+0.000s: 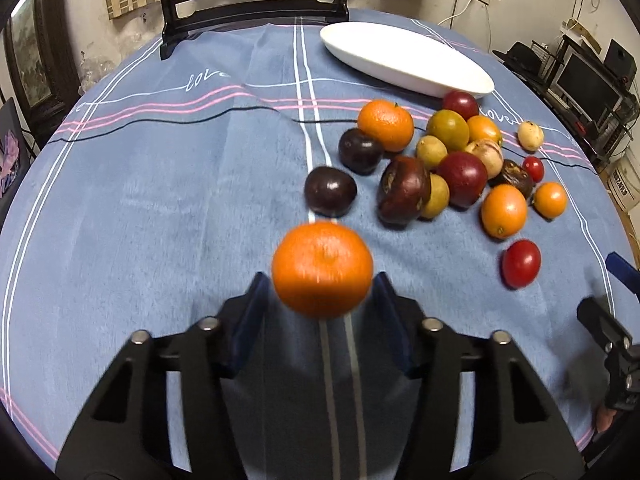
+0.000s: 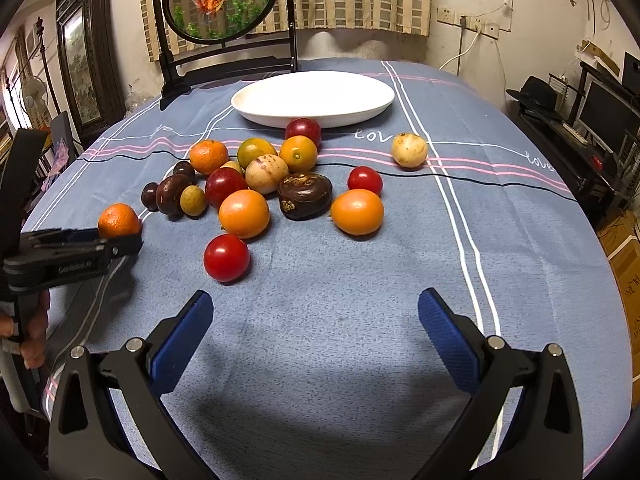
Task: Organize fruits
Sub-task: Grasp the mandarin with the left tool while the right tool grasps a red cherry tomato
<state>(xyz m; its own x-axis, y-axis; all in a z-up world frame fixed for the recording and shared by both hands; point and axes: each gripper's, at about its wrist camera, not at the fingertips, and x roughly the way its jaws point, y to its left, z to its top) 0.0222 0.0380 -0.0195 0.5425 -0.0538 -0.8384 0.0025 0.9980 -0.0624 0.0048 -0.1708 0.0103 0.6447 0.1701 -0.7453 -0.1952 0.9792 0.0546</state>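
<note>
Left gripper [image 1: 322, 280]: black two-finger clamp, blue pads closed against the sides of a round orange mandarin [image 1: 322, 269], gripped across its width so it cannot roll.
Mandarin position: at the left edge of the pile, low over the blue striped tablecloth [image 1: 160, 208].
Fruit pile [image 2: 260, 184]: oranges, dark plums, red tomatoes, clustered mid-table, awaiting sorting.
White oval plate [image 2: 256, 98]: empty, beyond the pile; probably the destination.
Right gripper [image 2: 316, 332]: jaws spread wide, holding nothing, parked short of the fruit.
</note>
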